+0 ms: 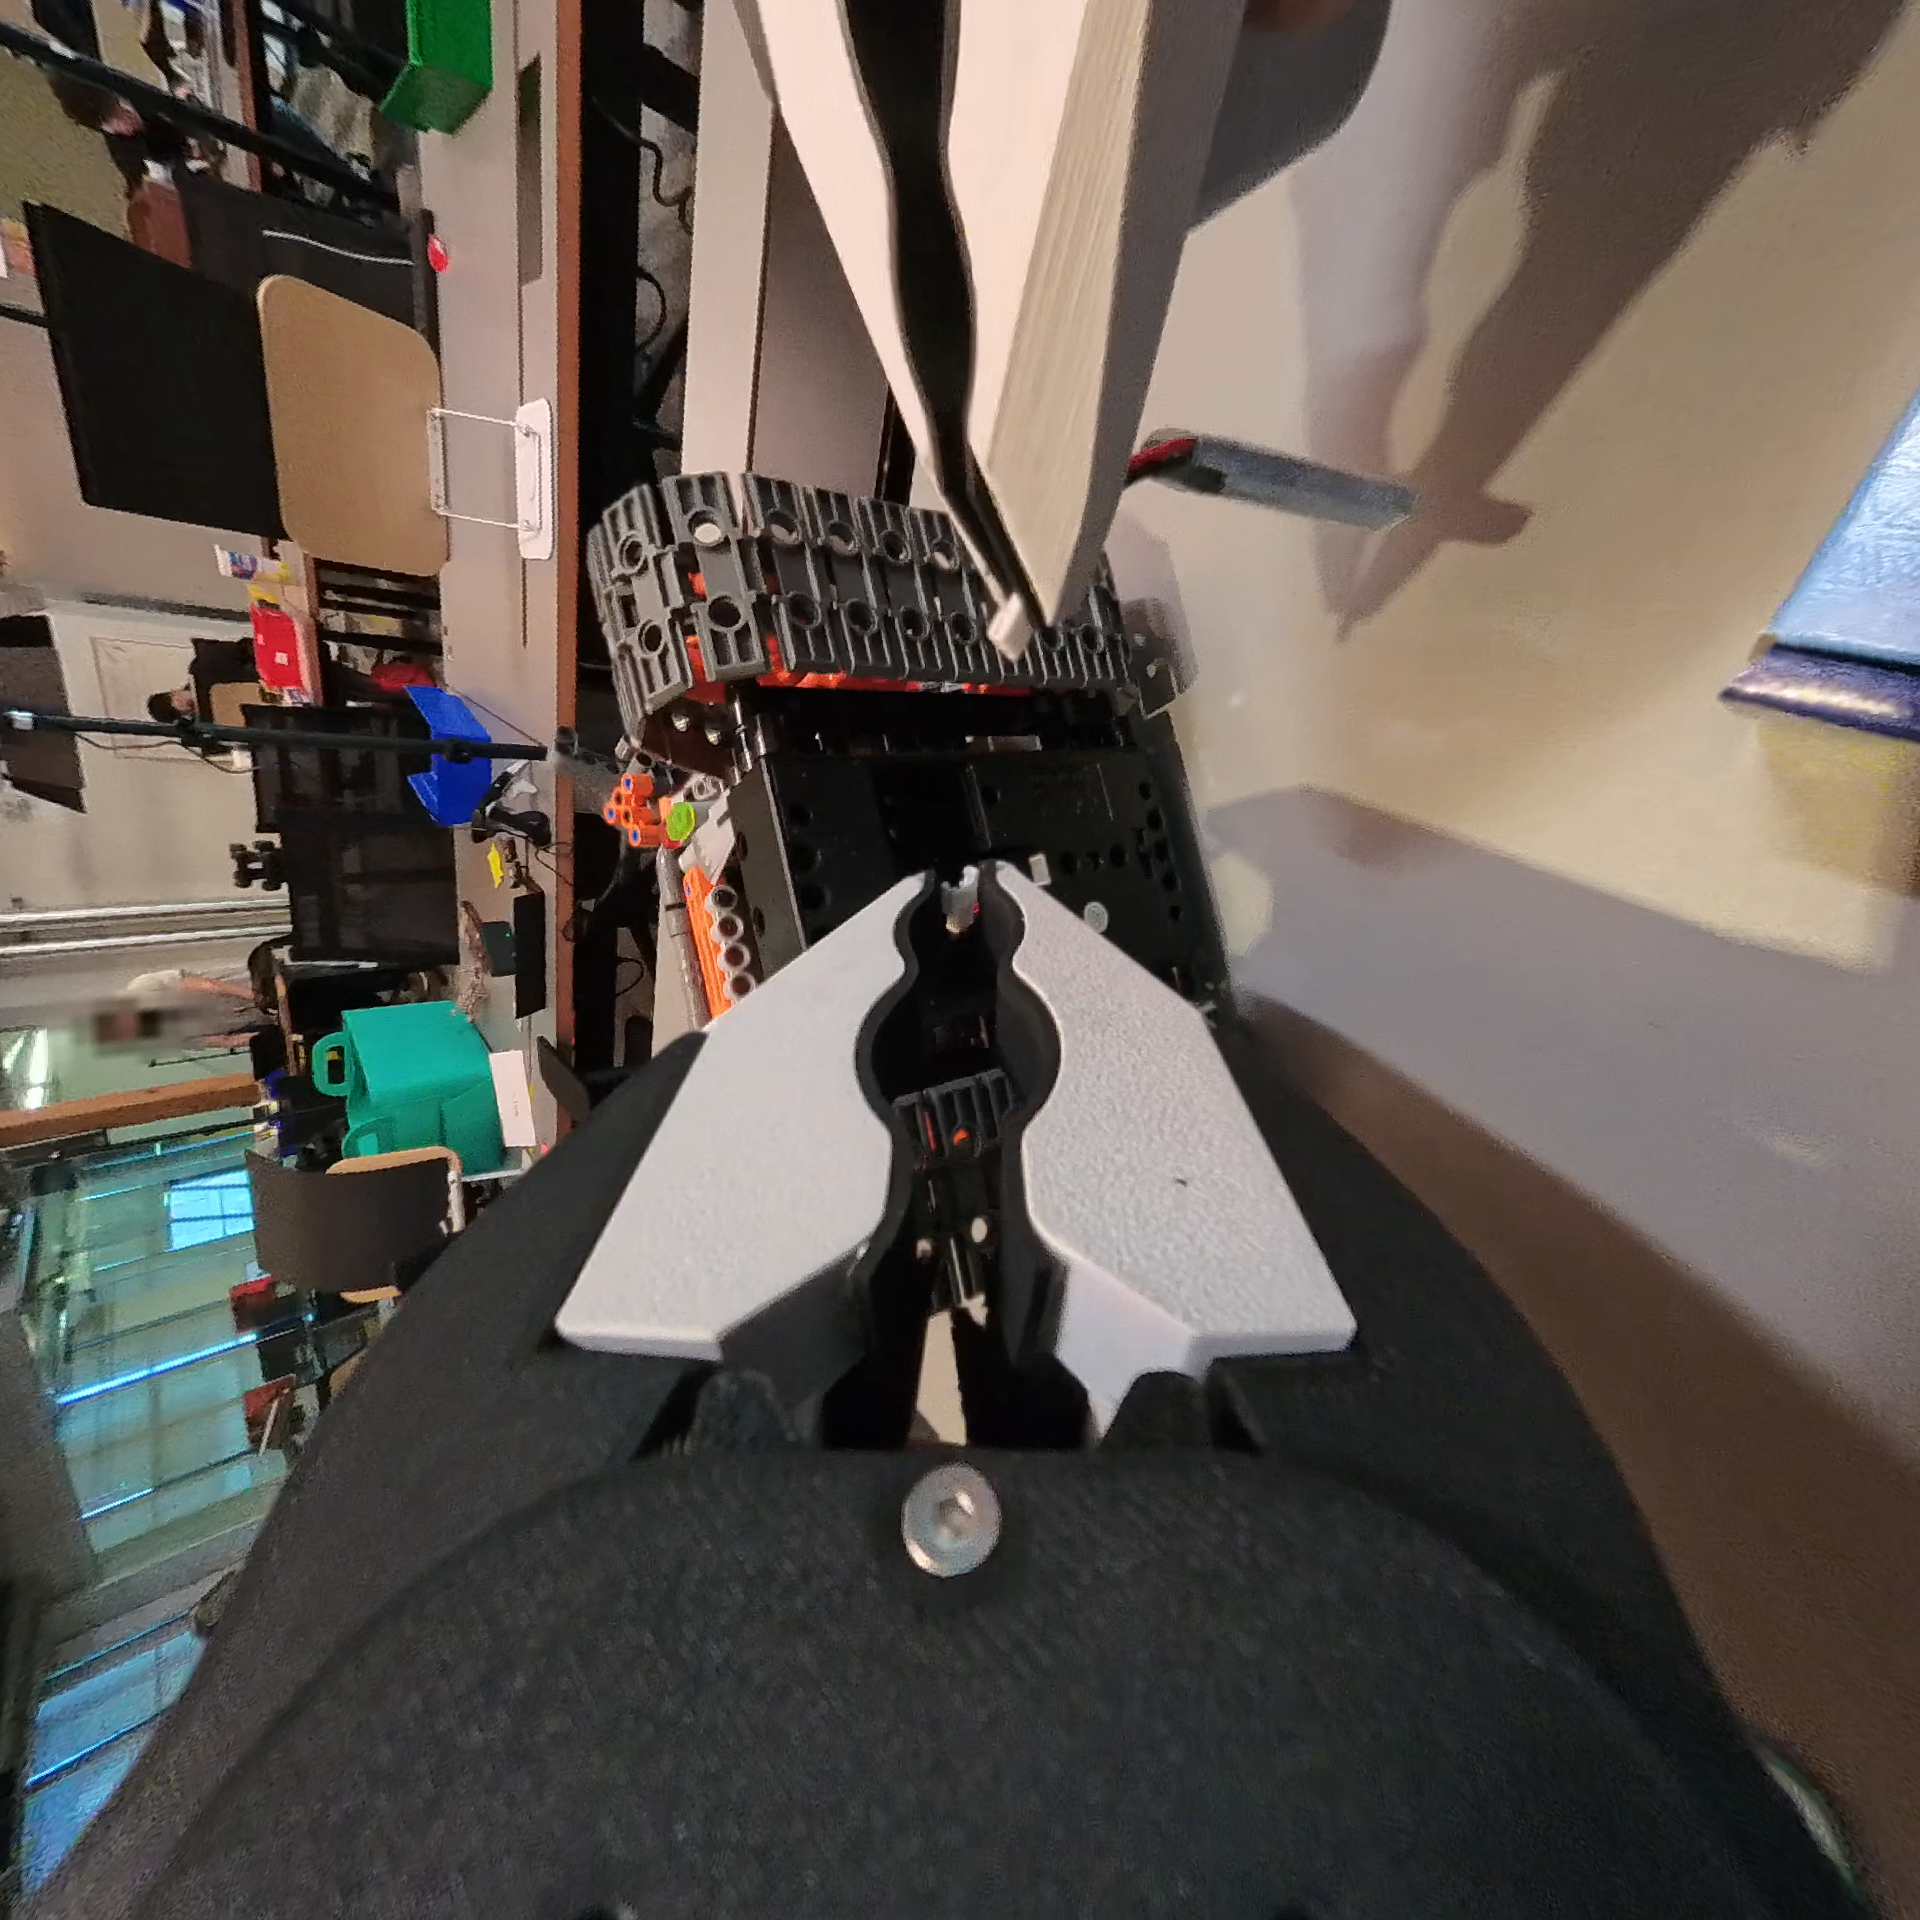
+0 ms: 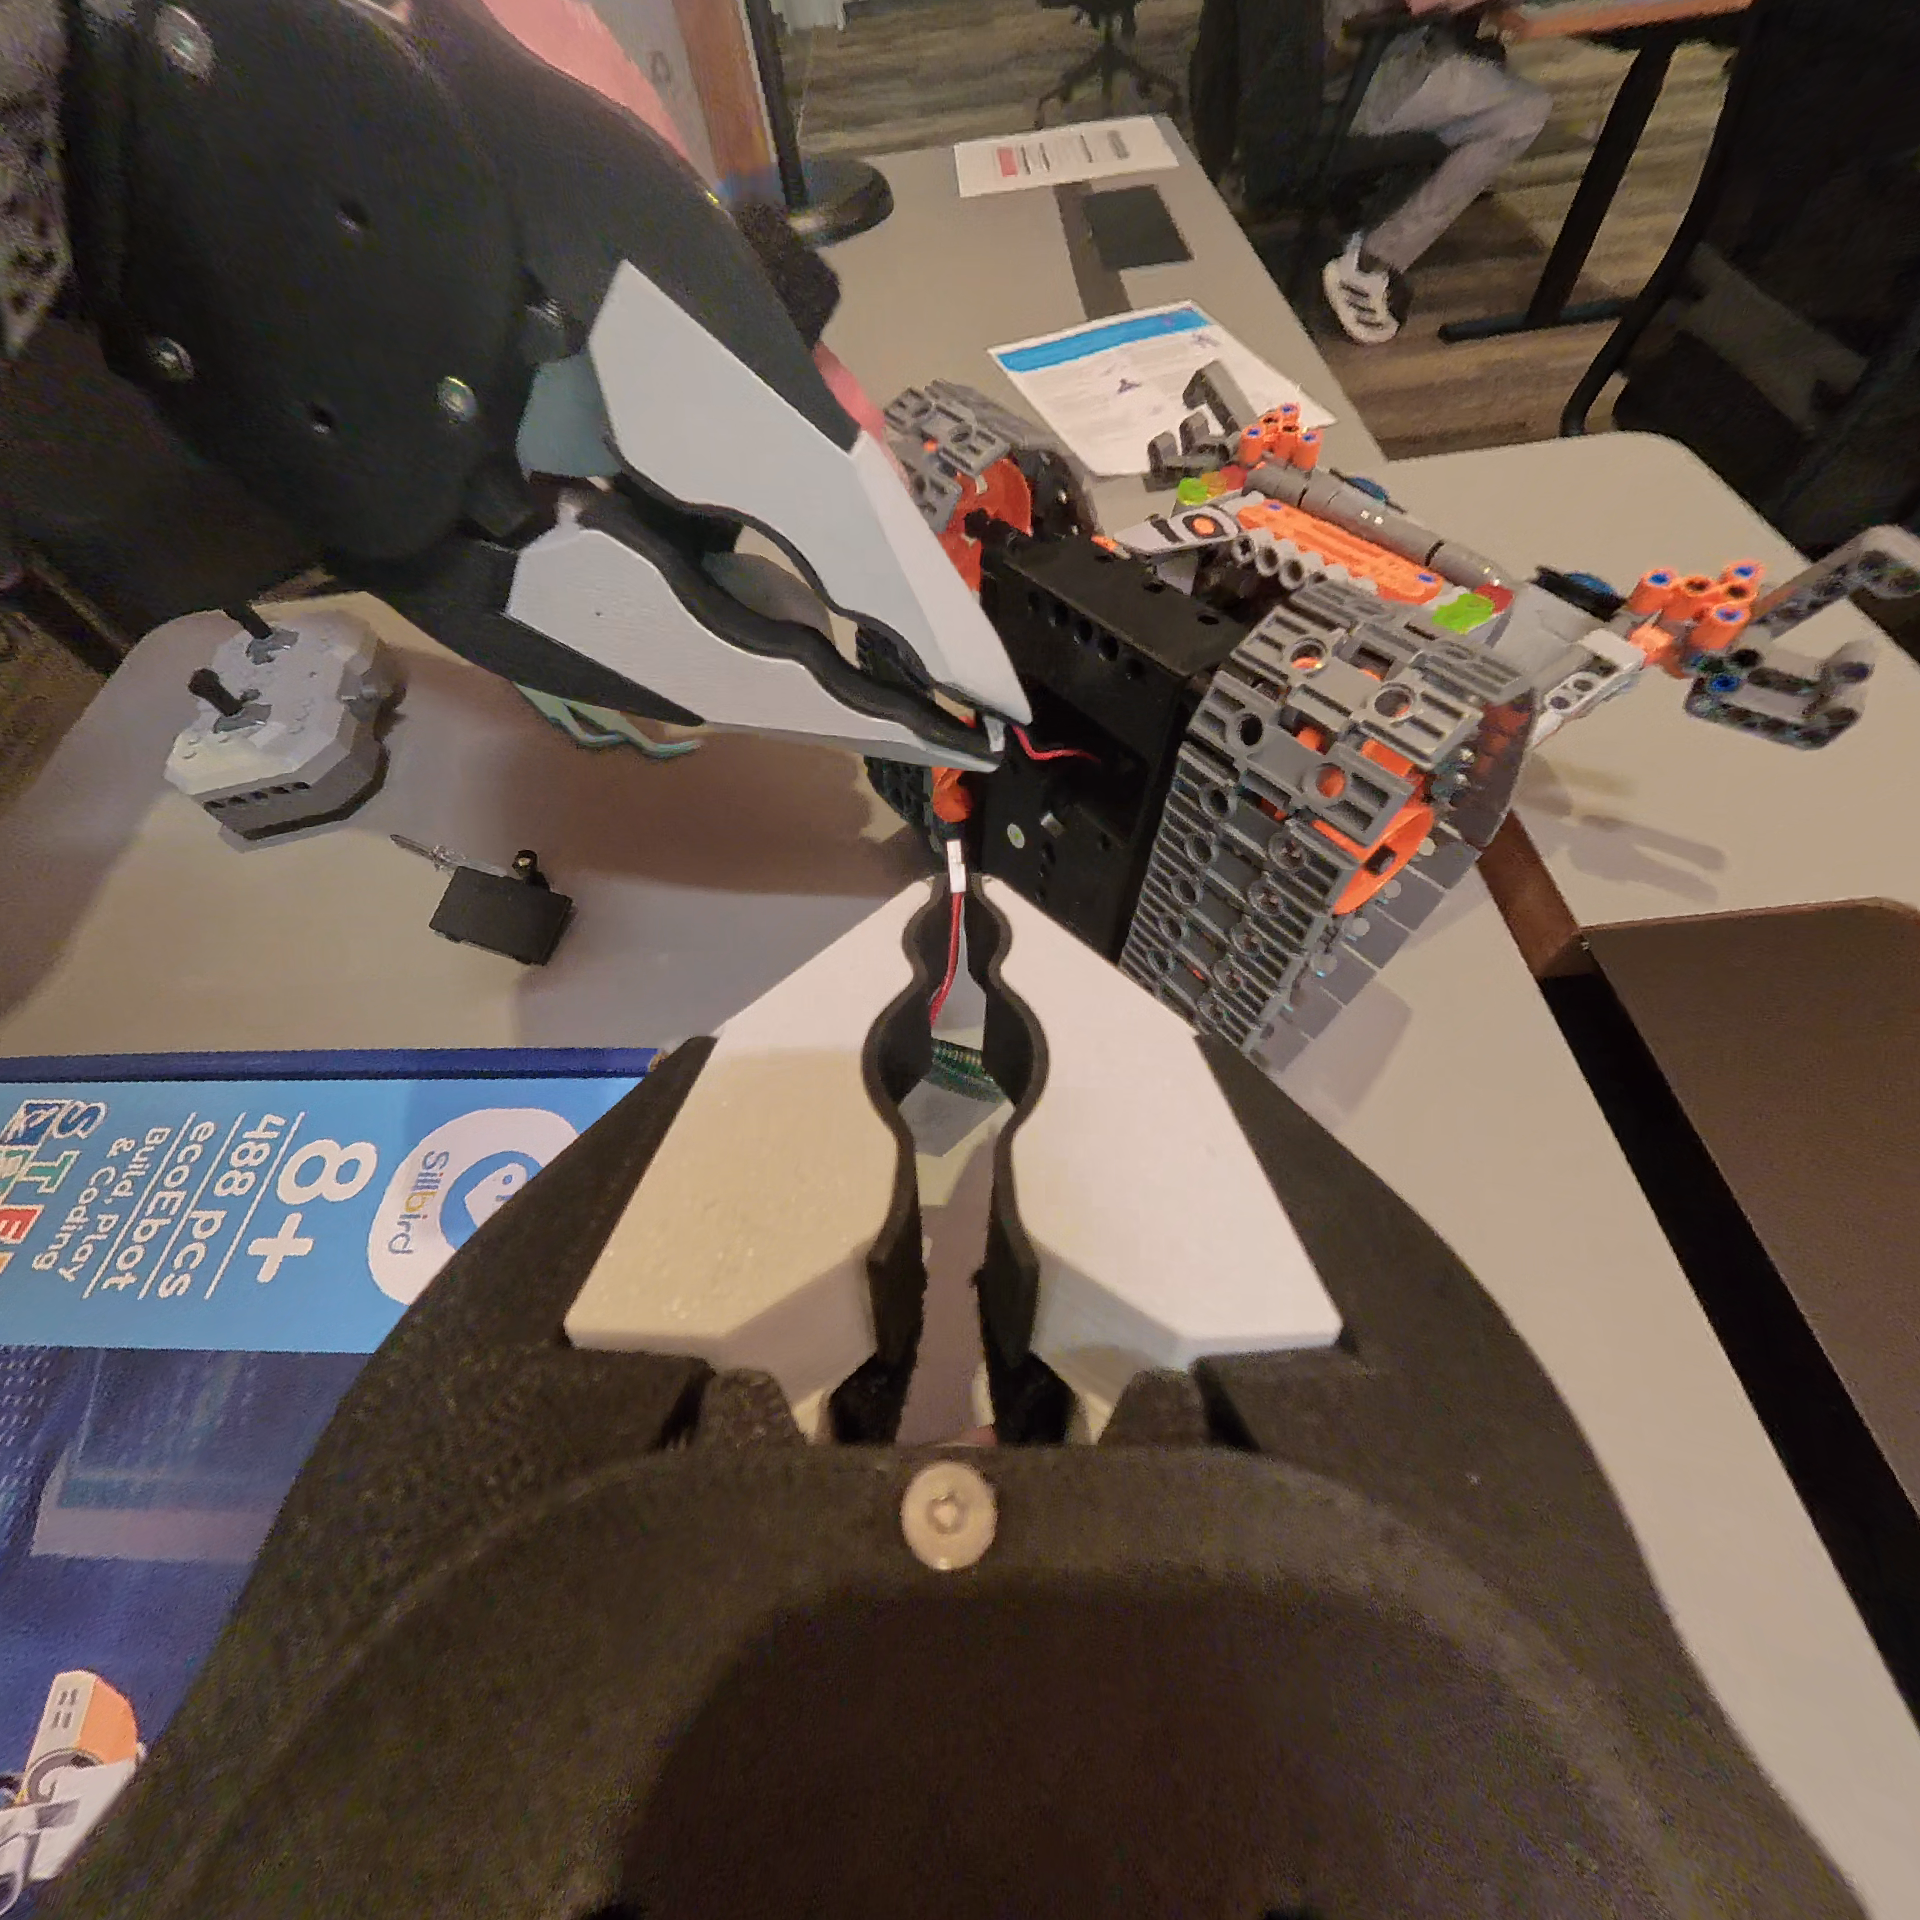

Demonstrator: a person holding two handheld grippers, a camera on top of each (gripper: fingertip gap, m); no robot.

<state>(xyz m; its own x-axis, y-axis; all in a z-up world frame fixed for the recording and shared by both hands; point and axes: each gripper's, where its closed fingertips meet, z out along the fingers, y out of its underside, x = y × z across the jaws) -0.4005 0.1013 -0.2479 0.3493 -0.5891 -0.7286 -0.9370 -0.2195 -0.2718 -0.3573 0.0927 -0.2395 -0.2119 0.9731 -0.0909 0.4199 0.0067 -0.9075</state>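
A tracked brick robot (image 2: 1299, 748) with grey treads, orange wheels and a black body lies on its side on the grey table (image 2: 1403, 1195). My right gripper (image 2: 956, 883) is shut on a small white plug (image 2: 954, 862) with red and black wires, right at the black body. My left gripper (image 2: 992, 743) comes in from the upper left, shut on a second white plug beside the red wire. In the left wrist view, my left gripper (image 1: 961, 883) pinches its white plug (image 1: 958, 902) against the robot (image 1: 883, 623). The right gripper (image 1: 1013, 623) reaches in from above.
A blue box (image 2: 260, 1195) lies at the near left. A grey brick controller (image 2: 281, 717) and a small black part (image 2: 499, 914) sit left. Paper sheets (image 2: 1143, 374) lie behind the robot. A grey-blue battery pack (image 1: 1299, 488) rests near the robot. A seated person (image 2: 1434, 125) is beyond the table. The tips of one gripper are about 5 centimeters away from the tips of the other.
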